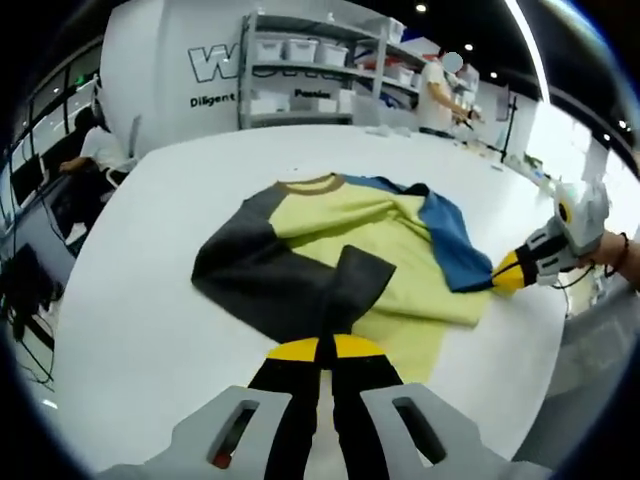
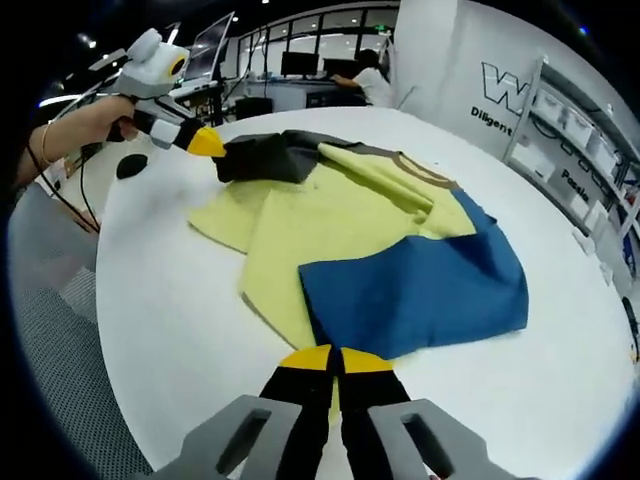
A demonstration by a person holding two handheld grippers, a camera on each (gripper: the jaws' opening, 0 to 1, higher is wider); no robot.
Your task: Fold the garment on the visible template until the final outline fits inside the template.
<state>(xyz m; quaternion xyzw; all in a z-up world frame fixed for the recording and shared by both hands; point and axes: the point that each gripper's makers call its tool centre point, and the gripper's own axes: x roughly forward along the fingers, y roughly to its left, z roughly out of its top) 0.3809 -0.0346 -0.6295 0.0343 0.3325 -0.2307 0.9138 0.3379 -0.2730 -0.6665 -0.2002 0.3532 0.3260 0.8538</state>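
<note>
The garment (image 1: pixel 345 255), yellow body with a dark sleeve and a blue sleeve, lies mid-table (image 1: pixel 140 330), both sleeves folded inward. The left gripper (image 1: pixel 326 345) pinches the dark cuff and the right gripper (image 2: pixel 335 358) pinches the blue sleeve's edge; uneven pulls could bunch the body. No template outline can be made out.

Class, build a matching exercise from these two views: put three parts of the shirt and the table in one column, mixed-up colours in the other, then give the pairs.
Things:
1. sleeve pinched by the left gripper
2. sleeve pinched by the right gripper
3. shirt body
4. table

Colours:
A. white
B. blue
C. dark grey
D. pale yellow

Pairs: 1-C, 2-B, 3-D, 4-A
</note>
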